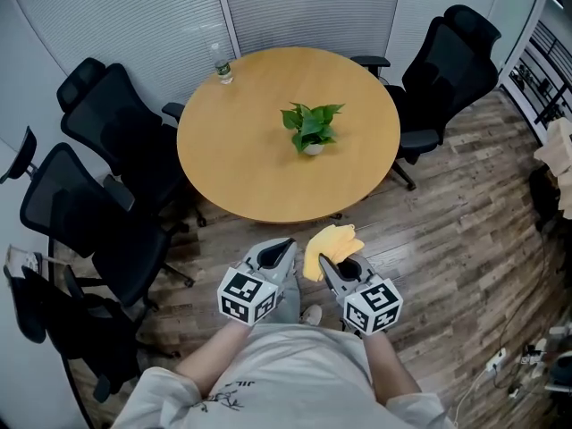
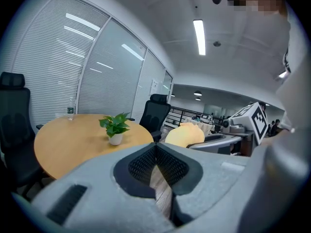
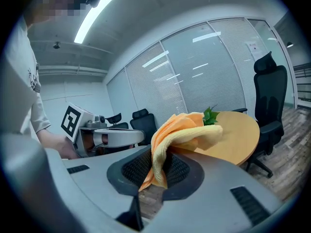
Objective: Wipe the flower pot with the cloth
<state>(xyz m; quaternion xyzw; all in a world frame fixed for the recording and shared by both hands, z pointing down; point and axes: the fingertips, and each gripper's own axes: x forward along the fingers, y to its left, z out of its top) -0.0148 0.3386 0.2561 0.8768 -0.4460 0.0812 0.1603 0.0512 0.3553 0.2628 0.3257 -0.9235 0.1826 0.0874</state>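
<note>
The approach is in hand, I judge: right gripper (image 1: 327, 264) clamped on the yellow-orange cloth (image 1: 332, 242), left gripper (image 1: 286, 244) closed and empty, both short of the round table (image 1: 234, 155), so next comes reaching the white flower pot (image 1: 312, 148) near its centre.

The cloth (image 1: 331, 242) is yellow with an orange side. The flower pot (image 1: 313, 149) is white and its leaves (image 1: 311, 121) are green. The table (image 1: 241, 164) is light wood colour, the chairs (image 1: 125, 132) are black, and the floor (image 1: 465, 231) is brown-grey planks. The left gripper (image 1: 284, 245) and the right gripper (image 1: 325, 263) are grey, with black-and-white square markers.
</note>
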